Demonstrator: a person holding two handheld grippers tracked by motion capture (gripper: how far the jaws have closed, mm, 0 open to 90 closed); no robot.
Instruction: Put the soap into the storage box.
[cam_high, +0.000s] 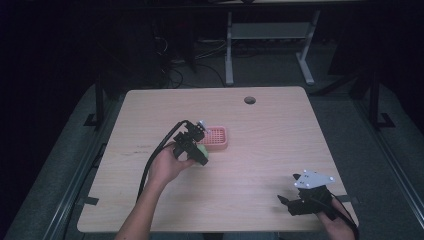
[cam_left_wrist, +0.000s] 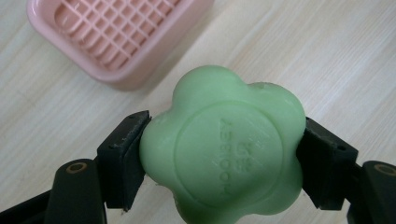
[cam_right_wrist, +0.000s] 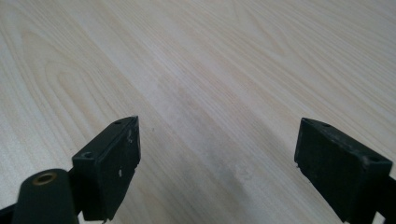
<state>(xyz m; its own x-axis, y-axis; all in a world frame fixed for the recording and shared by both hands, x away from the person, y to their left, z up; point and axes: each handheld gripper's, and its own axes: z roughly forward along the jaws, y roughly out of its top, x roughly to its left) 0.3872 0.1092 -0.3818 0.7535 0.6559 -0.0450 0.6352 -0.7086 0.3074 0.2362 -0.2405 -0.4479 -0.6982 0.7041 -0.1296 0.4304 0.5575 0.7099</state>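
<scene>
Left gripper view: left gripper clamps green flower-shaped soap bar; next, lower into pink slatted plastic soap dish. Right gripper jaws wide, empty.

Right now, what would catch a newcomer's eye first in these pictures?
The pale green flower-shaped soap bar, clamped between the jaws of the left gripper near the middle of the light wooden table. Just beyond it lies the pink ribbed plastic soap dish, with nothing in it. The right gripper hangs open over bare wood.

Bare tabletop all around; pink soap dish the sole obstacle, near centre.
</scene>
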